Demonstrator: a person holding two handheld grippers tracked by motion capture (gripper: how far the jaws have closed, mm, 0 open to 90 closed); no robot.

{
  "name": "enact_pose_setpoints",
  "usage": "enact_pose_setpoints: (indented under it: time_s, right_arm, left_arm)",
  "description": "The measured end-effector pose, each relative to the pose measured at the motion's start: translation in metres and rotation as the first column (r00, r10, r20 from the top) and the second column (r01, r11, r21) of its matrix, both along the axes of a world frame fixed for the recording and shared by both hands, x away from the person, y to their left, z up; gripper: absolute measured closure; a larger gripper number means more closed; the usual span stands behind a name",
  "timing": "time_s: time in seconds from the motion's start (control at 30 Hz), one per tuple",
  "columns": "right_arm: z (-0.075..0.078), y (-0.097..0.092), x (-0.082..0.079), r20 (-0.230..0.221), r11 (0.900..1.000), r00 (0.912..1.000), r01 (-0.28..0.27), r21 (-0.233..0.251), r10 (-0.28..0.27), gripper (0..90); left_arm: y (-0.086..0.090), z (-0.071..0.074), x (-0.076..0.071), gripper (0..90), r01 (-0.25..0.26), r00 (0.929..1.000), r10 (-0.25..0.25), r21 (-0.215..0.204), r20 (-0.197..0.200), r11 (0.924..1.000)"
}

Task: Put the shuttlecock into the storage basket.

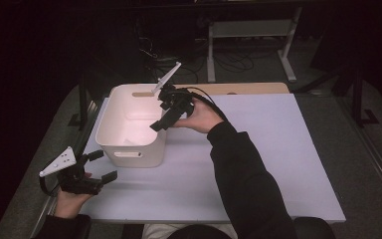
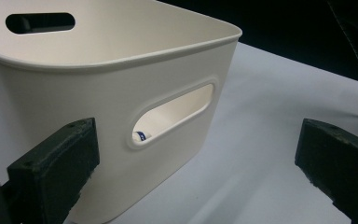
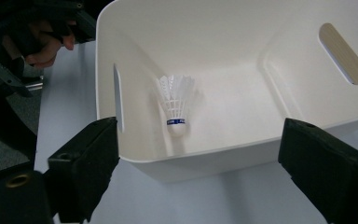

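Observation:
A white plastic bin [image 1: 129, 107] with handle slots stands at the back left of the pale table. Inside it a white shuttlecock [image 3: 176, 105] with a blue band lies on the bottom, cork toward the near wall. Through the bin's handle slot [image 2: 177, 114] the shuttlecock's cork [image 2: 142, 136] peeks out. My right gripper [image 1: 165, 115] hovers over the bin's right rim, open and holding nothing; in its own view the right gripper [image 3: 200, 154] has its jaws wide apart. My left gripper [image 1: 104, 165] sits open at the bin's front left corner, and the left gripper [image 2: 196, 163] faces the bin's wall.
The pale table surface [image 1: 278, 149] stretches to the right of the bin. A wooden board [image 1: 258, 88] edges the table's far side. Beyond it stand a metal frame [image 1: 248, 30] and floor cables [image 1: 229, 62]. The other hand with its gripper [image 3: 37, 42] appears past the bin.

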State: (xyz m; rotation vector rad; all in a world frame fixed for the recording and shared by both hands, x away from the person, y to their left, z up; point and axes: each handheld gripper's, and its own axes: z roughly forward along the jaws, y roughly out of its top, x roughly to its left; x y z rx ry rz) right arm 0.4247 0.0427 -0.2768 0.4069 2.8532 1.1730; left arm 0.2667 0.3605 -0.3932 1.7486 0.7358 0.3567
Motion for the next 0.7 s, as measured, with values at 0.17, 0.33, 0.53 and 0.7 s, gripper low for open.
enact_pose_setpoints:
  time_s: [0.17,0.33,0.53,0.7]
  right_arm:
    - [0.001,-0.008,-0.001,0.014,0.9997,0.9996,0.025,0.001,-0.025,1.7]
    - [0.001,-0.017,-0.003,0.029,0.9985,0.9981,0.055,-0.001,-0.055,0.0]
    - [0.002,-0.031,-0.008,0.036,0.9968,0.9965,0.074,0.030,-0.075,0.0]
    - [-0.001,-0.044,-0.010,0.039,0.9949,0.9948,0.092,0.042,-0.094,0.0]
  left_arm:
    - [0.000,0.000,0.000,0.0,-0.001,1.0000,0.001,-0.002,-0.001,1.0000]
    - [0.000,0.000,0.000,0.0,-0.001,1.0000,0.001,-0.002,-0.001,1.0000]
    - [0.000,0.000,0.000,0.0,-0.001,1.0000,0.001,-0.002,-0.001,1.0000]
    - [0.000,0.000,0.000,0.0,-0.002,1.0000,0.002,-0.003,-0.002,1.0000]
